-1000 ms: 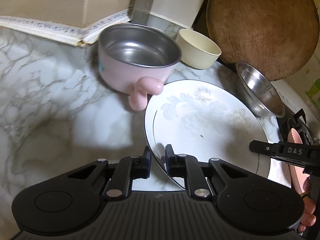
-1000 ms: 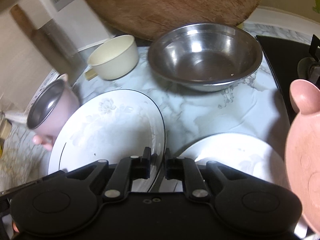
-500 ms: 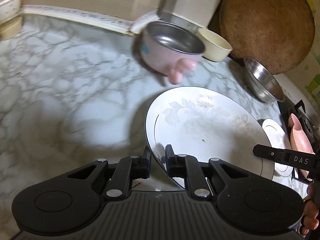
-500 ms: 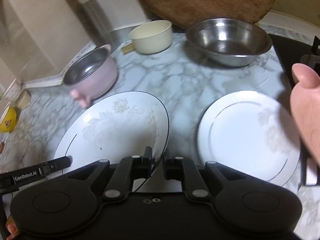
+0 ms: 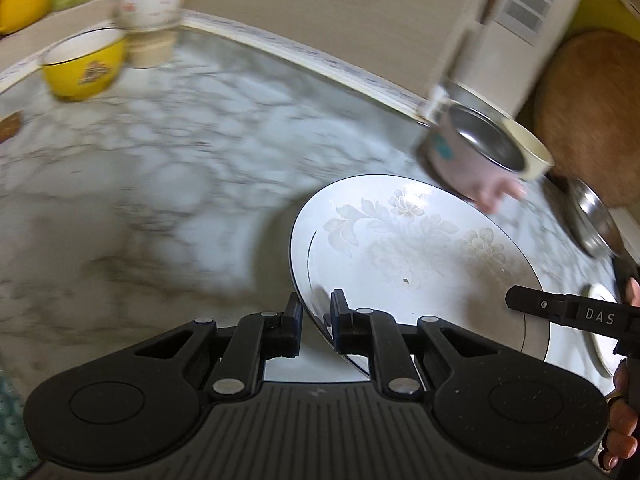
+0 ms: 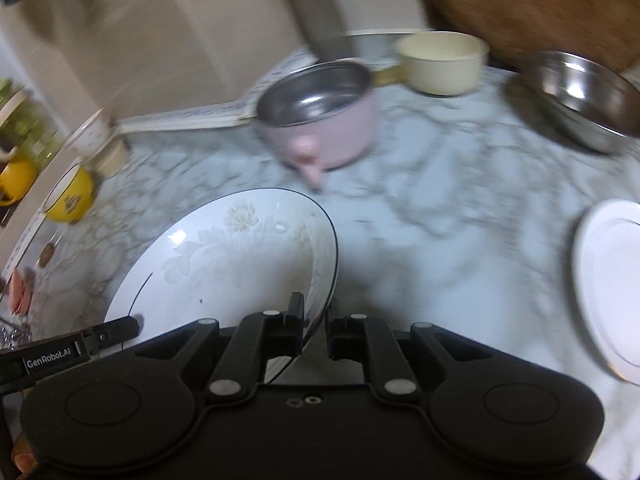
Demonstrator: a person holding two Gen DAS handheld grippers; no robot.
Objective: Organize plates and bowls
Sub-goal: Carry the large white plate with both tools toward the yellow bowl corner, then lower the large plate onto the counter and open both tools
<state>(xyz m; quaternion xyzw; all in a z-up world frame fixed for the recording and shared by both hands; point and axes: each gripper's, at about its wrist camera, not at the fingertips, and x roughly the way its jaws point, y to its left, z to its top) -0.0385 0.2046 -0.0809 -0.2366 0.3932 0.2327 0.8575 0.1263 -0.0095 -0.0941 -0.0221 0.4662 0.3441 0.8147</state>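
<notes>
A large white plate with a pale flower pattern (image 5: 412, 248) (image 6: 236, 264) hangs above the marble counter, held at two sides. My left gripper (image 5: 316, 316) is shut on its left rim. My right gripper (image 6: 316, 320) is shut on its right rim. Each view shows the other gripper's tip at the plate's far edge. Behind the plate stand a pink pot with a steel inside (image 6: 320, 116) (image 5: 468, 152), a cream cup (image 6: 444, 64) and a steel bowl (image 6: 588, 96) (image 5: 592, 216). A smaller white plate (image 6: 608, 280) lies on the counter at the right.
A yellow bowl (image 5: 84, 64) (image 6: 70, 196) and a white patterned bowl (image 5: 150, 6) stand at the far left by the wall. A round wooden board (image 5: 588, 112) leans at the back right. Bare marble counter (image 5: 160, 184) spreads to the left of the held plate.
Both grippers have carried the large plate to the left across the counter. The pink pot, cream cup and steel bowl have slid right in view; the yellow bowl has come into view at the left.
</notes>
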